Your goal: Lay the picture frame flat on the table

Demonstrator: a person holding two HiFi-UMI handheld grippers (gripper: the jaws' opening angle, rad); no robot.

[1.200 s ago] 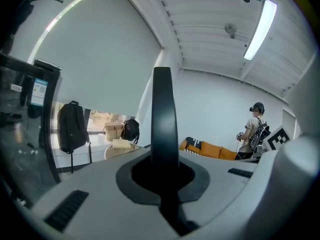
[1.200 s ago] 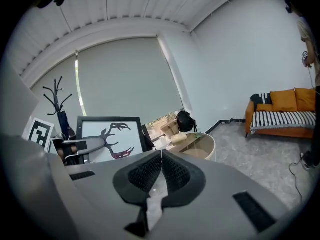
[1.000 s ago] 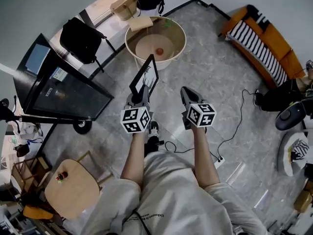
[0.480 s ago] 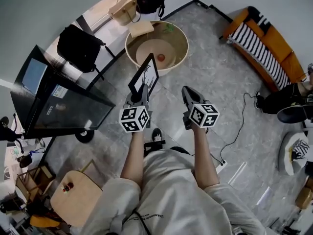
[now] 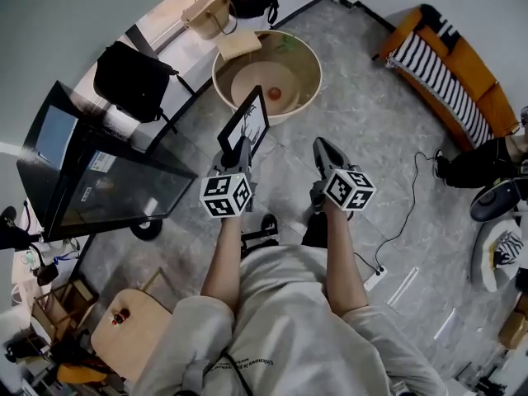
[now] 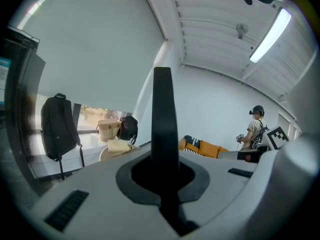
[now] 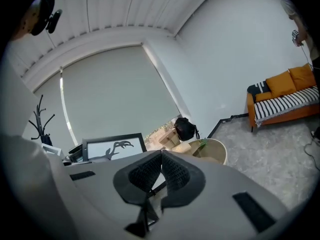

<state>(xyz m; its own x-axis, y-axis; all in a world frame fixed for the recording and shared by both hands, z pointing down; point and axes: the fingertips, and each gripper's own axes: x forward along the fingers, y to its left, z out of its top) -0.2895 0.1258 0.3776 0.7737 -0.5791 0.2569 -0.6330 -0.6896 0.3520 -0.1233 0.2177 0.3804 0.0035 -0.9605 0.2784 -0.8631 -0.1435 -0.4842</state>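
Over grey floor [image 5: 355,97], upright black picture frame [image 5: 247,128], antler print

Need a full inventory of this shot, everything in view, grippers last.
picture frame: one, black border, upright in the left gripper's jaws
round table: one, beige, beyond the frame
small object: one, red-orange, on the round table
backpack: one, black, left near the window
sofa: one, orange, striped cover, far right
left gripper: one, grey, shut on the picture frame
right gripper: one, grey, jaws together, empty
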